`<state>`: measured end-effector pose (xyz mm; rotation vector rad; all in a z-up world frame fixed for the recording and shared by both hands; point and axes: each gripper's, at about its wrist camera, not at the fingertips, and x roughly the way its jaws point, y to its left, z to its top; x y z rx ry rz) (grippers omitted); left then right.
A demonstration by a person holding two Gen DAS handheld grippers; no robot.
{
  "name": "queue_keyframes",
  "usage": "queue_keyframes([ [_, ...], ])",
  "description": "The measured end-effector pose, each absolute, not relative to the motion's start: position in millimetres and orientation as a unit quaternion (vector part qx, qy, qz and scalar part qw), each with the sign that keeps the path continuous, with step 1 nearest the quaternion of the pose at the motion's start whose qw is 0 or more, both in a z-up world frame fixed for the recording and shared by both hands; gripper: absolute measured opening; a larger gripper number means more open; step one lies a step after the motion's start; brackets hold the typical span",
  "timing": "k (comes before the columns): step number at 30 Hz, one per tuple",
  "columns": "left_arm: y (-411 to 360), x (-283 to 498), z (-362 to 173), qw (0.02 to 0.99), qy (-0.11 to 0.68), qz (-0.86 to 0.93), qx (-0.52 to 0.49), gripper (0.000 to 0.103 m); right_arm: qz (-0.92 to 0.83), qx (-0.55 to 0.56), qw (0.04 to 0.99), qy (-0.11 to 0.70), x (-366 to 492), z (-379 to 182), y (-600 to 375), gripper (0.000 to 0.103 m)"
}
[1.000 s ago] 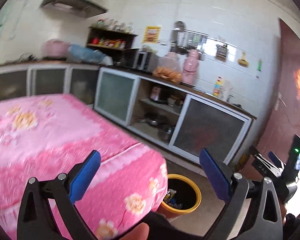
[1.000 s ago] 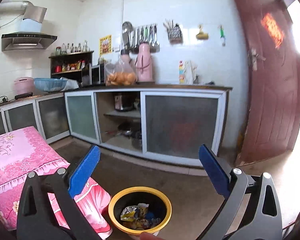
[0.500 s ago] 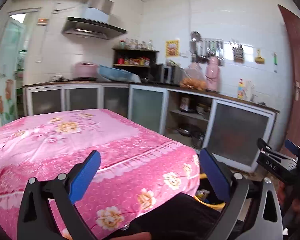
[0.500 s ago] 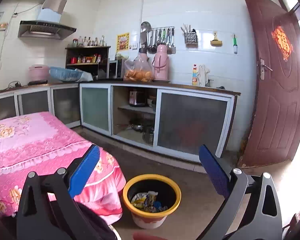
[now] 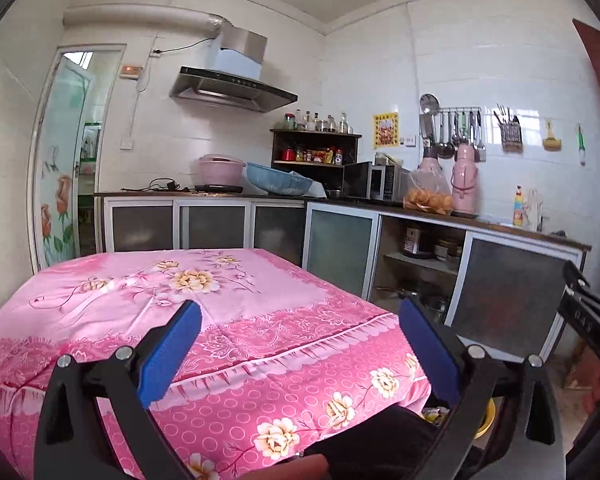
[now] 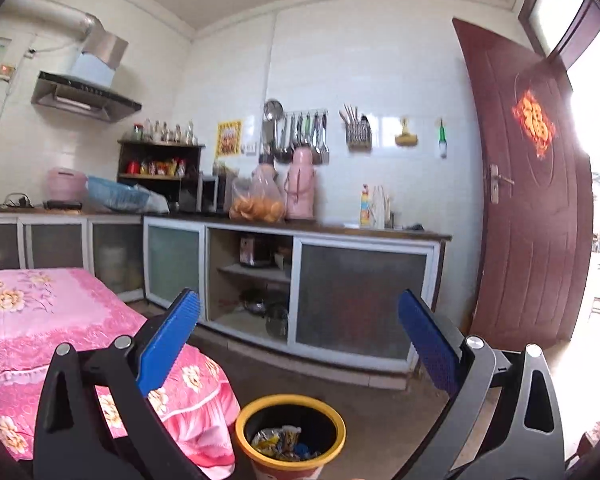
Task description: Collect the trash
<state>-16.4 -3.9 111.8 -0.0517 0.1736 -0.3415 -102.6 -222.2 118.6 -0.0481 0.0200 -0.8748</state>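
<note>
Wrappers (image 6: 285, 443) inside yellow-rimmed bin (image 6: 290, 404)

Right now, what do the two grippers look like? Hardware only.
Both match: the left gripper and right gripper have black angular frames with triangular cutouts, silver pivot bolts and blue ribbed finger pads. In the left view, the other gripper's black body bears white lettering, unreadable. No cables visible.

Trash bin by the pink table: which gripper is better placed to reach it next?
Right, probably. The right gripper hangs open with the trash bin just below it in clear view. The left gripper faces the pink tablecloth.
</note>
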Motion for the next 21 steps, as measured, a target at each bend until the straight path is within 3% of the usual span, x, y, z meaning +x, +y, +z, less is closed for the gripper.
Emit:
queue_keyframes([
  [6, 3.9, -27.5, 107.0, 0.988, 0.071, -0.136, -0.031, 0.095, -0.409, -0.020, 0.912, 0.006, -107.8, 114.3, -210.5, 0.095],
  [21, 8.0, -8.4, 54.7, 0.985, 0.144, -0.093, -0.034, 0.095, -0.387, -0.046, 0.918, 0.073, -85.6, 62.3, -215.0, 0.095],
])
